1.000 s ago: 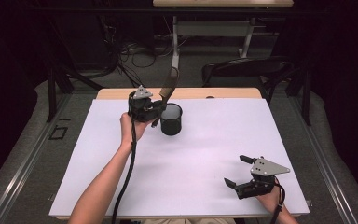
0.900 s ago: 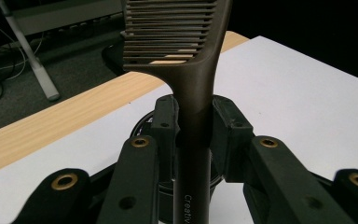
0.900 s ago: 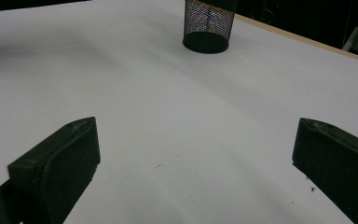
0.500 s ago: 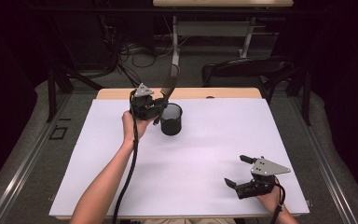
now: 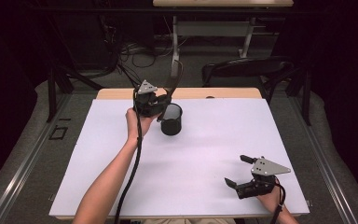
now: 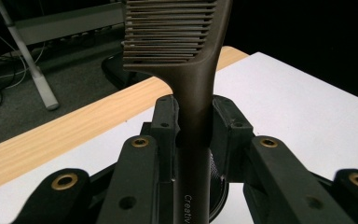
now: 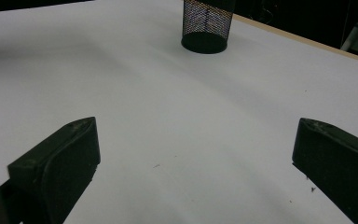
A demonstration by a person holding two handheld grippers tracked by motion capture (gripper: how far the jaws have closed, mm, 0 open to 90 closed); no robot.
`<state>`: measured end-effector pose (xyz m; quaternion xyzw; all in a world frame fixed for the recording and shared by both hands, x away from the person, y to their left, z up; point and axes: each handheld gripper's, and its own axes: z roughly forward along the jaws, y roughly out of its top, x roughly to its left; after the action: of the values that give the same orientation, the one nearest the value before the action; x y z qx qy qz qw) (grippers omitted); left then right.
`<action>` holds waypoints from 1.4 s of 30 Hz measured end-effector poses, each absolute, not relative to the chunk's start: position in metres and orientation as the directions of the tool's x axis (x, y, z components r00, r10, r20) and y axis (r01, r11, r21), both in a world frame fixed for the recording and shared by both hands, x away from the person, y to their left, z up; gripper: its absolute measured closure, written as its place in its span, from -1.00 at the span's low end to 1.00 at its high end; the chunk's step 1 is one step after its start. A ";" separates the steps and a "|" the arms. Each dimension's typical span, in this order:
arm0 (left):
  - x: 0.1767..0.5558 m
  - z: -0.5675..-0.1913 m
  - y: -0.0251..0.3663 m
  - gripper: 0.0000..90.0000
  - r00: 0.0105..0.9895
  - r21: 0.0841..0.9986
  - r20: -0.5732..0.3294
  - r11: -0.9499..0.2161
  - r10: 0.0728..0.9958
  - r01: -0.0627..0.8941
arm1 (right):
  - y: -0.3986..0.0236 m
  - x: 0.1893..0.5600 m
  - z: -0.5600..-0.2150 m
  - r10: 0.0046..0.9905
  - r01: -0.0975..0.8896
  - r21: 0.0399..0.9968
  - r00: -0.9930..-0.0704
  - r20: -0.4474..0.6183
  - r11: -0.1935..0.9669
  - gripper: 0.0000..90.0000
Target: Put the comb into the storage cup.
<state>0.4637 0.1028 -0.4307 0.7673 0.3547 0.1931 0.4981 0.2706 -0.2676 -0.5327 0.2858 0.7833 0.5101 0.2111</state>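
Observation:
A dark brown comb point(image 6: 193, 70) stands upright between the jaws of my left gripper point(image 6: 196, 121), which is shut on its handle. In the high view the left gripper point(image 5: 161, 103) hovers at the left rim of a black mesh cup point(image 5: 171, 120), with the comb point(image 5: 172, 77) rising above it. The comb's lower end reaches toward the cup; whether it is inside is hidden. My right gripper point(image 5: 238, 171) rests low near the table's front right, open with nothing between its jaws. From the right gripper view point(image 7: 196, 154) the mesh cup point(image 7: 207, 25) stands far ahead.
A white sheet point(image 5: 205, 158) covers the table, with a strip of wooden edge point(image 5: 223, 93) at the back. Behind the table are a dark chair point(image 5: 247, 70), cables and another table's legs on the floor.
The left gripper with the comb has shifted slightly over the cup's left rim. The right gripper has stayed where it was.

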 end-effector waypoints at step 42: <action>0.482 -0.437 0.091 0.62 0.652 0.949 -0.105 -0.121 0.751 0.293 | -0.269 0.270 -0.532 0.664 0.229 0.920 -0.746 -0.044 0.319 -0.99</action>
<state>0.4824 0.0910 -0.4366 0.7197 0.3625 0.2065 0.5550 0.2702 -0.2689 -0.5325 0.2849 0.7835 0.5092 0.2135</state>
